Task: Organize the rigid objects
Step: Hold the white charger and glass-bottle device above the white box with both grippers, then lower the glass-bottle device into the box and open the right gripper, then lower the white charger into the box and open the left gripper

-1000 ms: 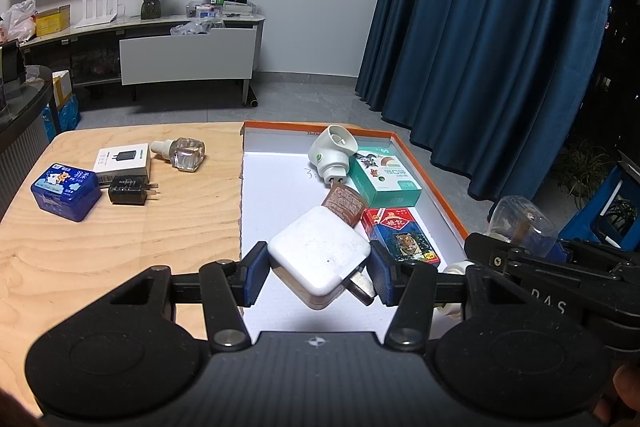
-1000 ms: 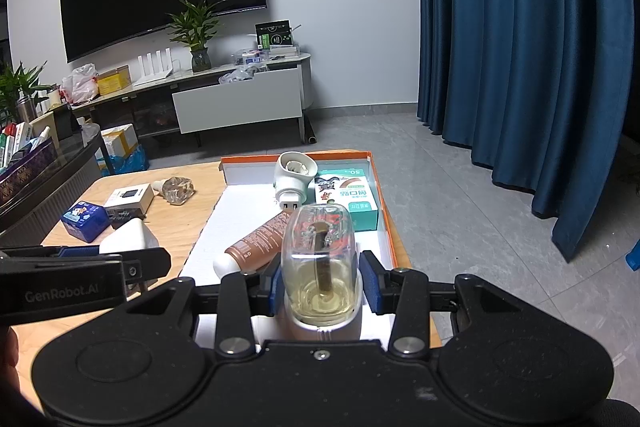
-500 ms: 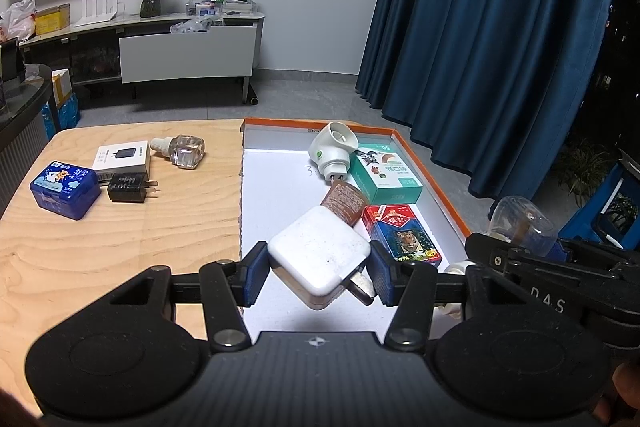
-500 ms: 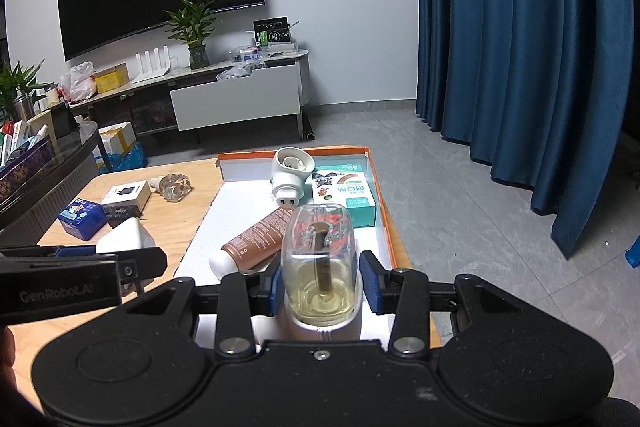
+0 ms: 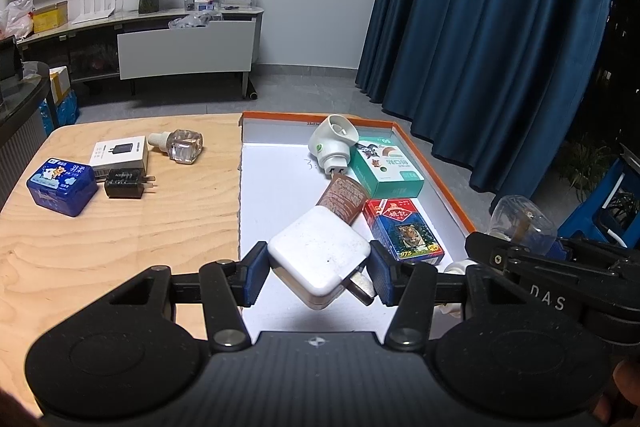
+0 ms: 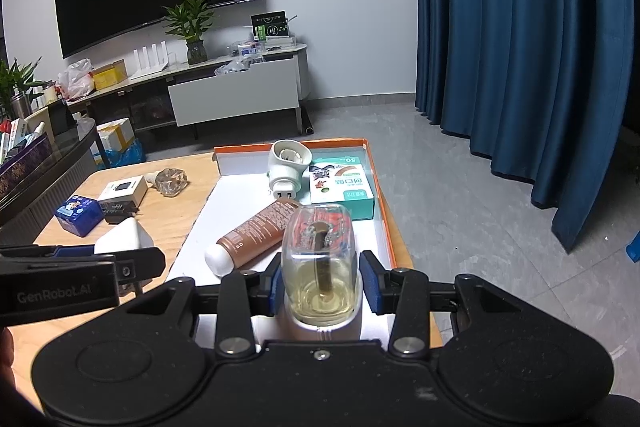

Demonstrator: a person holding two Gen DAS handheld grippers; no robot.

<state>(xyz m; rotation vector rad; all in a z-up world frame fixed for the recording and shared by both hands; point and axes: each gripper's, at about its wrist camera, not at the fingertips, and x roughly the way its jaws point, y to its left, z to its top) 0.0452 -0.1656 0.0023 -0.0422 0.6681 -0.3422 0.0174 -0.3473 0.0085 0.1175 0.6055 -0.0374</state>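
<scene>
- My left gripper [image 5: 318, 273]: jaws clamped on the white power adapter [image 5: 318, 257], turned diagonal so corners meet the blue pads; its metal prongs stick out bottom-right by the right pad. I'm holding it over the near end of the orange-rimmed tray [image 5: 440, 183].
- My right gripper [image 6: 322, 287]: jaws closed narrow on a clear refill bottle [image 6: 320, 259] w/ yellowish liquid at the bottom and a dark wick down the middle. Bottle sits upright betw. the pads, above the tray's near right part.
- In tray, far end: white plug-in diffuser [image 5: 332, 145], tilted, just beside the green-and-white box [image 5: 388, 169], looks touching.
- Mid tray: brown tube [image 6: 252, 237] w/ white cap, lying slanted; cap end nearer me.
- Red-and-blue card box [image 5: 404, 231] flat, near the tray's right rim, just right of the adapter in the left wrist view.
- Wooden table [image 5: 100, 227] left of tray, still outside it: blue tin [image 5: 62, 185], white charger box [image 5: 118, 151], black plug [image 5: 126, 183] touching that box's front edge, and a second clear bottle [image 5: 178, 145] on its side.
- Other bits well apart from both grips; neither held item touches the tray.
</scene>
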